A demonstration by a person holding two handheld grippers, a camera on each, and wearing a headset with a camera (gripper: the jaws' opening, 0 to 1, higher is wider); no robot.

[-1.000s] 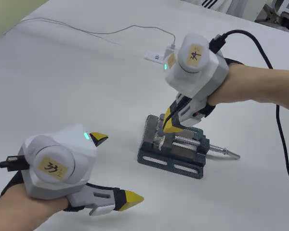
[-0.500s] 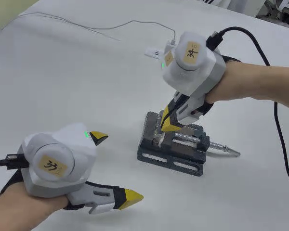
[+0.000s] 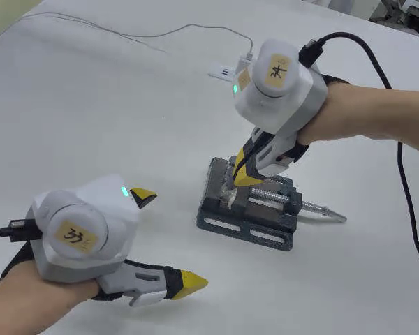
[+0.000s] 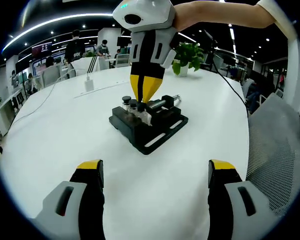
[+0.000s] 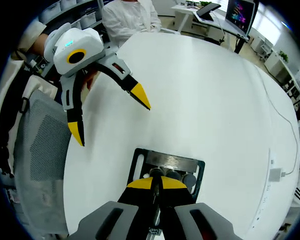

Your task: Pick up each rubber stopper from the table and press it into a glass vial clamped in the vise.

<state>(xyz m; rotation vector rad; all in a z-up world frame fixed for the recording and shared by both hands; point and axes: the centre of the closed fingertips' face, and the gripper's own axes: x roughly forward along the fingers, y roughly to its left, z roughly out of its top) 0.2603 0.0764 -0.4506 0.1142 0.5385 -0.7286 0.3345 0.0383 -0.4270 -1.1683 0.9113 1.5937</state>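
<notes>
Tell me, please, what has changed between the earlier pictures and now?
Nothing visibly changed; only the head view itself shifted a little. The right tongs stay shut, tips down at the vials in the vise. The left tongs stay open, holding nothing, well apart from the vise.

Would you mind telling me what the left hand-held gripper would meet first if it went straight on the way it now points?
Most likely the vise, which sits dead ahead of the left hand-held gripper across bare table. Depth is unclear: if tilted down, it could touch the table first.
</notes>
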